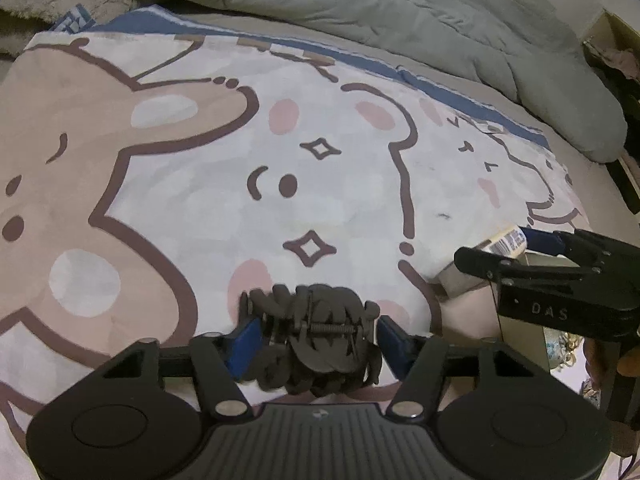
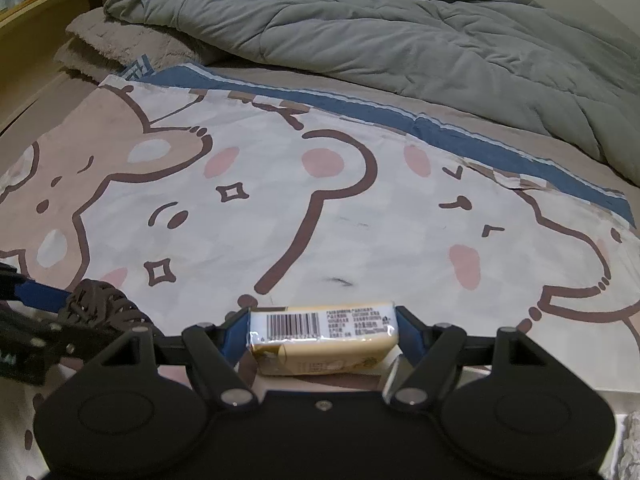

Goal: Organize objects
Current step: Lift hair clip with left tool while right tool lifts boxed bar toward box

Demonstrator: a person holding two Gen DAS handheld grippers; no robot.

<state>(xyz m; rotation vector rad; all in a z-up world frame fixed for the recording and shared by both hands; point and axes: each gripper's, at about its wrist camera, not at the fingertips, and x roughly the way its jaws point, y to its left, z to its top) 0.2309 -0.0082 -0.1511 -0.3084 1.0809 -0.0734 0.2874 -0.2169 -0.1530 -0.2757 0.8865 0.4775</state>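
Observation:
My left gripper [image 1: 314, 340] is shut on a dark brown hair claw clip [image 1: 316, 336], held just above the cartoon-bear blanket [image 1: 200, 184]. My right gripper [image 2: 322, 330] is shut on a small yellow packet with a barcode label [image 2: 324, 336], held above a white box that it mostly hides. In the left wrist view the right gripper [image 1: 536, 254] shows at the right with the packet [image 1: 506, 240] over the box [image 1: 460, 278]. In the right wrist view the left gripper's blue finger [image 2: 40, 294] and the clip [image 2: 100, 306] show at the left.
A grey-green quilt [image 2: 400, 28] is bunched along the back of the bed. A fuzzy grey pillow [image 2: 112, 48] lies at the back left by the wooden bed frame [image 2: 36, 20]. Cluttered items [image 1: 568, 348] sit off the bed's right edge.

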